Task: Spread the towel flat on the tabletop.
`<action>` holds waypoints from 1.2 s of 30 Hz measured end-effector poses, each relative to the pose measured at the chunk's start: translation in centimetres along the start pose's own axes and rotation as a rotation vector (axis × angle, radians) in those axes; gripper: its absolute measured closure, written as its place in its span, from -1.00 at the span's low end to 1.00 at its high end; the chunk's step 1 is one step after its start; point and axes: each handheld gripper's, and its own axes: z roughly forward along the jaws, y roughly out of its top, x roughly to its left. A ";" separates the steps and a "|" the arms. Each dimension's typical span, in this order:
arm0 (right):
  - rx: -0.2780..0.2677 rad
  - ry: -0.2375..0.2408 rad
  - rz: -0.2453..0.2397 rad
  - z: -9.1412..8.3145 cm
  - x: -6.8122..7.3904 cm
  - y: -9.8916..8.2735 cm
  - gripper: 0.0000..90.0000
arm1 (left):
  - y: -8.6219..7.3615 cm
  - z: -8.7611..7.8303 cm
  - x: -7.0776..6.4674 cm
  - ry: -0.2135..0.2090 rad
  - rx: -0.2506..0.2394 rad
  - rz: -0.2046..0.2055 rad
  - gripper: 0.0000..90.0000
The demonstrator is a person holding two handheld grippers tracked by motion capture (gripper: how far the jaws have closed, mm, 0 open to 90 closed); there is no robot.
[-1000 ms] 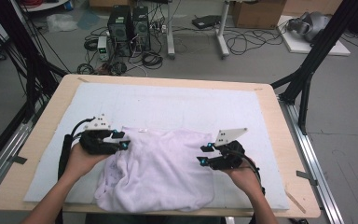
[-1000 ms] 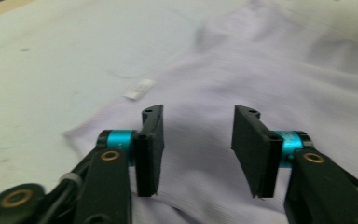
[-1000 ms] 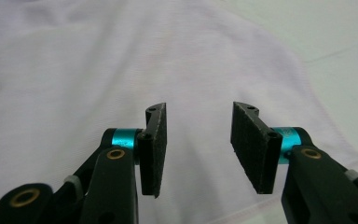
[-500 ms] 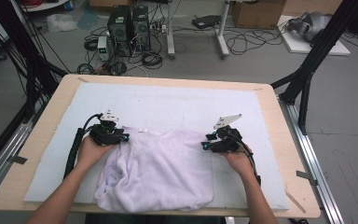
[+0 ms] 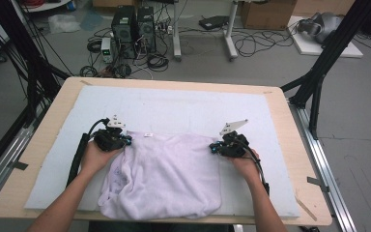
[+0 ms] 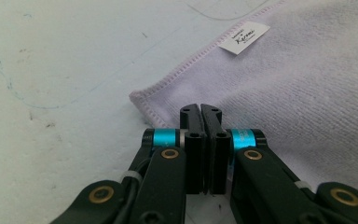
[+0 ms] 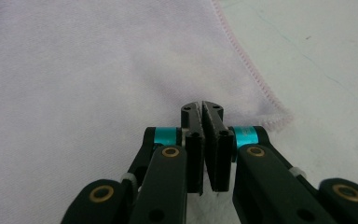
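High view: a pale lilac towel (image 5: 166, 176) lies on the white mat (image 5: 174, 108) that covers the wooden table (image 5: 297, 130), reaching from mid-table to the near edge, its near part loosely rumpled. The left gripper (image 5: 125, 140) sits at the towel's far-left corner and the right gripper (image 5: 214, 148) at its far-right corner, each held by a hand (image 5: 94, 157) coming in from the bottom; the 2 grippers are well apart. A small white label (image 5: 148, 135) shows on the far hem. Left gripper view: the 2 black jaws of the left gripper (image 6: 200, 111) are pressed together over the stitched corner of the towel (image 6: 307, 93), clamping cloth, with the label (image 6: 244, 36) farther along the hem. Right gripper view: the right gripper (image 7: 202, 108) has its jaws closed tip to tip, pinching the towel (image 7: 98, 79) just inside its hemmed corner, bare mat (image 7: 326, 46) beyond.
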 end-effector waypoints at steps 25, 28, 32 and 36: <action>0.011 -0.042 -0.010 0.0 1.0 -0.2 0.30 | -0.4 0.6 1.2 -0.066 -0.051 -0.038 0.75; 0.006 -0.048 0.003 0.0 0.8 -0.1 0.54 | -0.3 0.6 1.0 -0.059 -0.043 -0.030 0.89; 0.007 -0.019 -0.011 0.2 0.8 0.1 0.89 | -0.1 0.5 0.6 -0.035 -0.033 -0.005 0.95; -0.004 0.007 -0.021 0.0 0.8 0.3 0.92 | -0.1 0.1 0.9 -0.042 -0.043 -0.021 0.96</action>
